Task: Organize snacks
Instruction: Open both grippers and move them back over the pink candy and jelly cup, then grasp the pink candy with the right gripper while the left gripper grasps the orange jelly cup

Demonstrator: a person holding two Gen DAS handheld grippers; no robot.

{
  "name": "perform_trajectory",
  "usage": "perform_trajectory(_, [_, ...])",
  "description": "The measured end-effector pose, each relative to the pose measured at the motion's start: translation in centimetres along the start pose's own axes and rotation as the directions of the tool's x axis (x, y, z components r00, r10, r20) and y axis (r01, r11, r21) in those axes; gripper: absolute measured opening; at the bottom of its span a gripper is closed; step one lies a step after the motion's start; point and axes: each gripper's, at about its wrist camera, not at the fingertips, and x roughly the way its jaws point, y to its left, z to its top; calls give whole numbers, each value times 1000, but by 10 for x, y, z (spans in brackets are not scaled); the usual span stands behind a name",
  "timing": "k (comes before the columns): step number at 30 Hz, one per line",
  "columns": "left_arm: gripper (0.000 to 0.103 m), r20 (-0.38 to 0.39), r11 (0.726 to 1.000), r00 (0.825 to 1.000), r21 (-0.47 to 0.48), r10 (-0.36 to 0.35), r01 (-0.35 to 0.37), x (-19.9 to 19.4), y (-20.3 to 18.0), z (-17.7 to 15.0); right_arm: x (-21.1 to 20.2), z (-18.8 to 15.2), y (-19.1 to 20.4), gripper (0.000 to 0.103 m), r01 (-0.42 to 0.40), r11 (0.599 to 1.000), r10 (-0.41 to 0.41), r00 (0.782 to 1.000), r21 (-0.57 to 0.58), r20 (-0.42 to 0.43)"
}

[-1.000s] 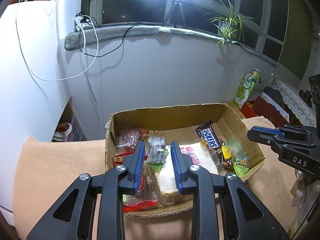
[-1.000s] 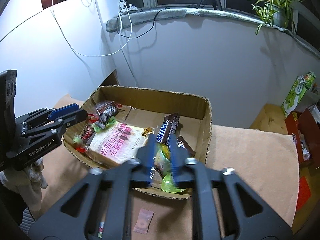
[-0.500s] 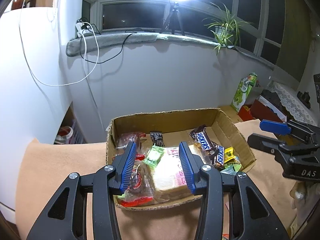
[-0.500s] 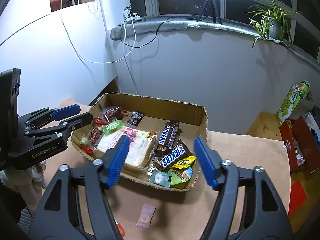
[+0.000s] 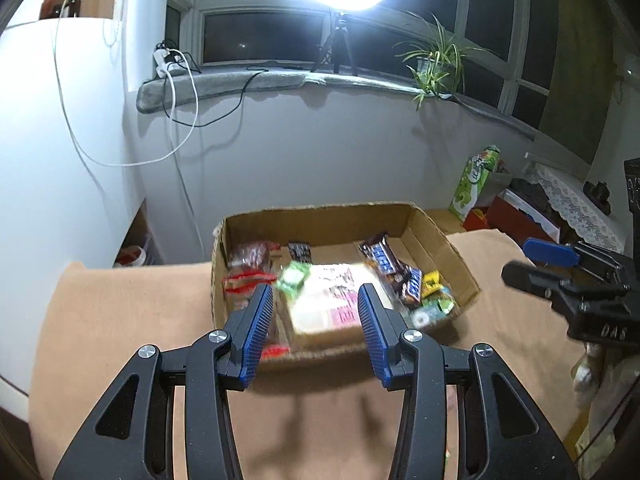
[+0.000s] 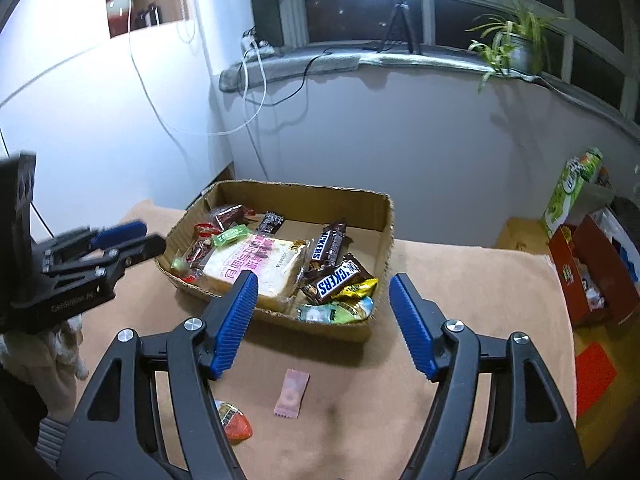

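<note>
both grippers hung empty in front of the cardboard box (image 6: 384, 240), between pickups: the left gripper (image 5: 316, 332) narrowly parted, the right gripper (image 6: 322, 326) wide. the box held glossy crinkled bars and a soft bread pack (image 6: 256, 268). next likely meant taking the flat pink sachet (image 6: 292, 394) or orange wrapper (image 6: 236, 424) on the tan cloth surface (image 6: 460, 300) just before the box.

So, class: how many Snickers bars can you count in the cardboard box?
2. One Snickers bar lies toward the back of the cardboard box; the other Snickers bar lies nearer its front right corner. Others could be buried.
</note>
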Motion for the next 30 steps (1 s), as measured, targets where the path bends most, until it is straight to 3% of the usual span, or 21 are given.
perform_trajectory(5, [43,-13,999,999,-12,-30,30,-12,-3,-21,-9,-13,-10,71,-3,999,3,1000,34,-5])
perform_trajectory(7, [43,-24,999,999,-20,-46,45,-17,-4,-30,-6,-20,-11,77,7,1000,-6,999,29,-31])
perform_trajectory(9, [49,-34,997,997,-31,-66,65,-23,-5,-41,-2,-26,-11,84,9,1000,-8,998,23,-60])
perform_trajectory(13, [54,-58,993,992,-42,-112,110,-32,-13,-62,12,-43,-7,84,-28,999,30,991,18,-132])
perform_trajectory(20, [59,-123,982,975,-13,-187,187,-30,-42,-95,37,-65,10,84,-82,997,79,965,-1,-252])
perform_trajectory(30, [59,-182,974,960,42,-214,225,-11,-64,-114,66,-67,11,84,-95,995,102,933,40,-344])
